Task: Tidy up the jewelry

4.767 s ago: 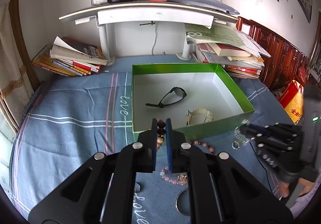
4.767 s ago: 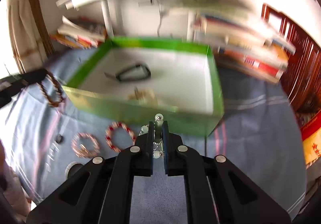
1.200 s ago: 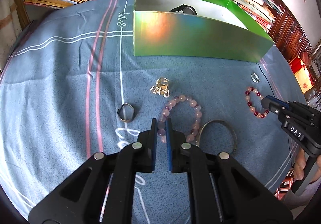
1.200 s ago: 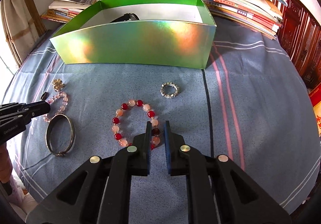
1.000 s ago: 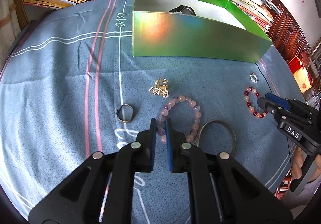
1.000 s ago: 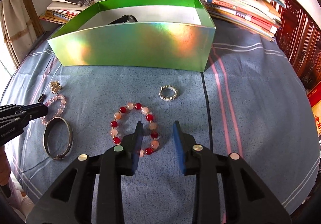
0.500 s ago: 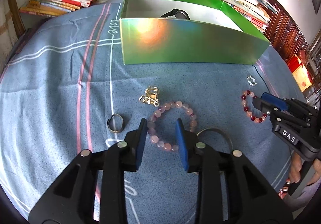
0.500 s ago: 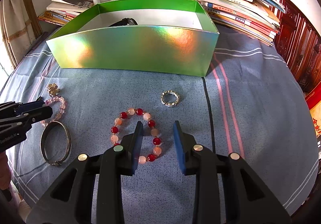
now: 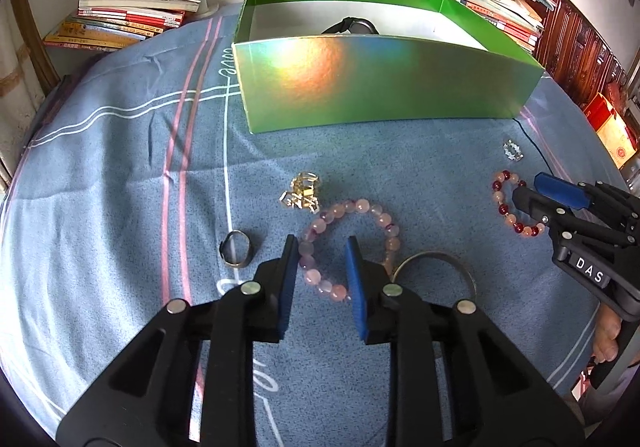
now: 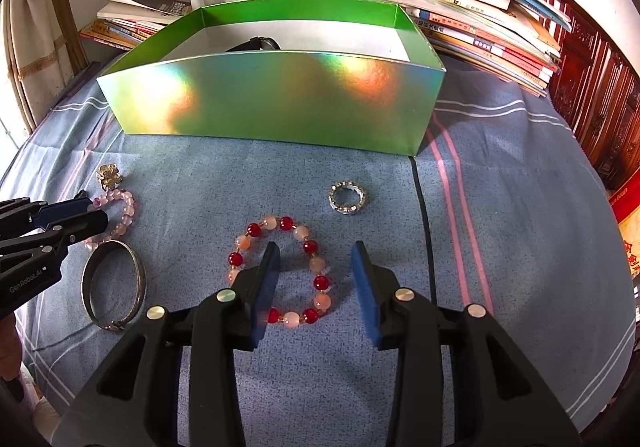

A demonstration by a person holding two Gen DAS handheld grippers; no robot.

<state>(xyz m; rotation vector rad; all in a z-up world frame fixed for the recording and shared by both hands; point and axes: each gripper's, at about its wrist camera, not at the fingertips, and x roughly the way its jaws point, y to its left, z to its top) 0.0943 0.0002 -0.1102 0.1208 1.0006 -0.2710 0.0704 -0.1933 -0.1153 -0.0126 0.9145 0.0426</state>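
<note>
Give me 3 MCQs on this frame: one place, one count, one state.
1. Where is the sunglasses pair?
A. in the green box
B. on the cloth
C. on the books

2. How many beaded bracelets lie on the cloth?
A. one
B. two
C. four

3. The red bracelet is:
A. lifted
B. flat on the cloth
C. in the box

Answers:
1 A: sunglasses show over the green box wall.
2 B: pink bracelet and red bracelet.
3 B: it lies flat on the cloth, one side between the right tool's opening jaws, untouched.

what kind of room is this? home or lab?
Likely a home, a bedroom or study: striped cloth embroidered "love" as the work surface, piles of books along the wall, carved wooden furniture at the right.
</note>
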